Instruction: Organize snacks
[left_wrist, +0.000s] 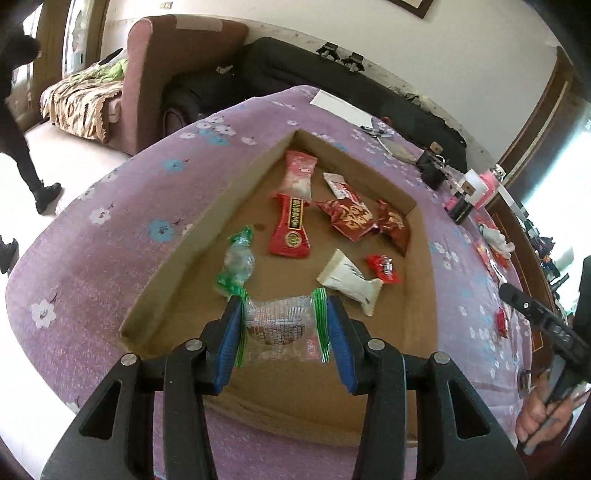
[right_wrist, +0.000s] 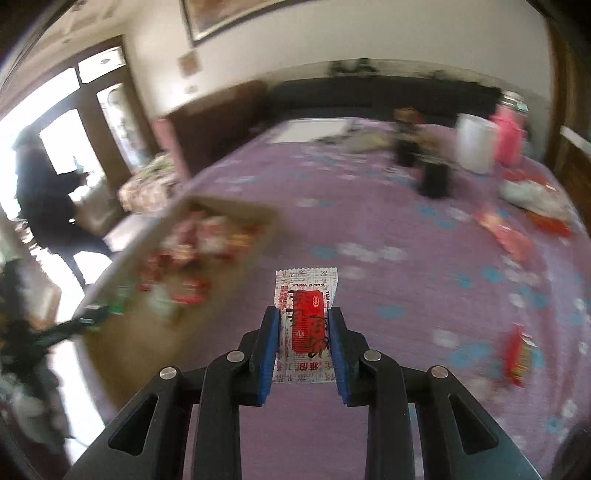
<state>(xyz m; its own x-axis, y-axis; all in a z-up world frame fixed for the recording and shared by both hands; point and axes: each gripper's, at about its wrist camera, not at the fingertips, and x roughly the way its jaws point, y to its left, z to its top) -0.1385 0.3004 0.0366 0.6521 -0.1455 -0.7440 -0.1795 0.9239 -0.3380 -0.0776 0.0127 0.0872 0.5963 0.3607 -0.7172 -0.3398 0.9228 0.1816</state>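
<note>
Both grippers pinch snack packets above the purple flowered tablecloth (right_wrist: 406, 236).

At lower centre of the left wrist view, the left gripper (left_wrist: 282, 321) is closed on a clear green-edged packet holding a brown round cake (left_wrist: 280, 325), over the near end of the shallow brown cardboard tray (left_wrist: 177, 273) that holds red, white and green wrapped snacks. At lower centre of the blurred right wrist view, the right gripper (right_wrist: 303, 328) clamps a flat silver-and-red sachet (right_wrist: 306, 321), with the tray at left.

A home living room: a brown armchair (left_wrist: 162, 74), black sofa (left_wrist: 332, 85) and flower-print tablecloth (left_wrist: 110, 229).
</note>
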